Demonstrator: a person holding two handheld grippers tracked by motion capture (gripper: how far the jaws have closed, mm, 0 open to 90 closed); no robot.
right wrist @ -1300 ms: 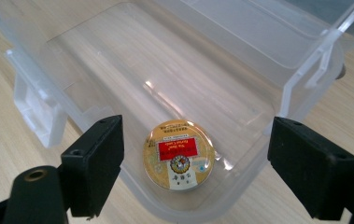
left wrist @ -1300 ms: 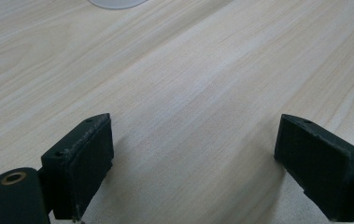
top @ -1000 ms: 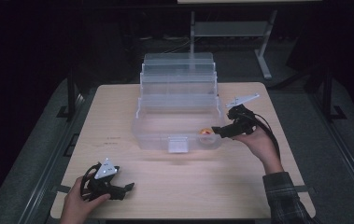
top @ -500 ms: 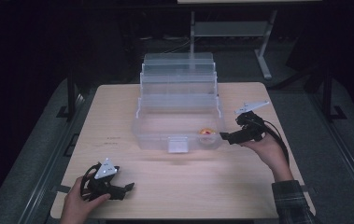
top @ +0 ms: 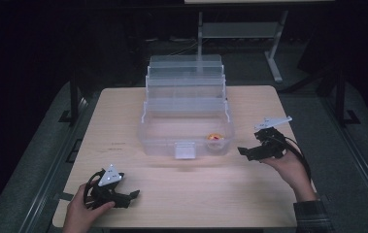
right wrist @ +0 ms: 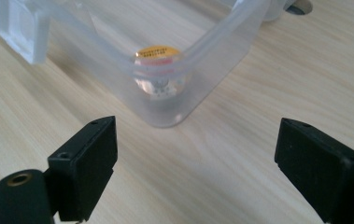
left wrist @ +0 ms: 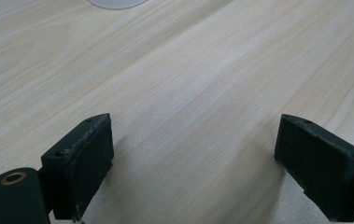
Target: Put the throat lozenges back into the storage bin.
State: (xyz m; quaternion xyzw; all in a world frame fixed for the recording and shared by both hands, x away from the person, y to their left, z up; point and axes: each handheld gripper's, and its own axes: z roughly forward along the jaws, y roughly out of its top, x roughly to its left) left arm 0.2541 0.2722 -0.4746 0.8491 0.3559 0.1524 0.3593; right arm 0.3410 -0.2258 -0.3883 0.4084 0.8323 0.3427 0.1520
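High view: the small orange-capped jar [top: 215,139] sits in the front right corner of the clear tiered organizer box [top: 187,127] on the bench [top: 123,111]; placing looks done.

Left gripper view: left gripper [left wrist: 193,158] released, empty.

Right gripper view: right gripper [right wrist: 195,158], jaws just opened, empty, near the jar [right wrist: 158,70].
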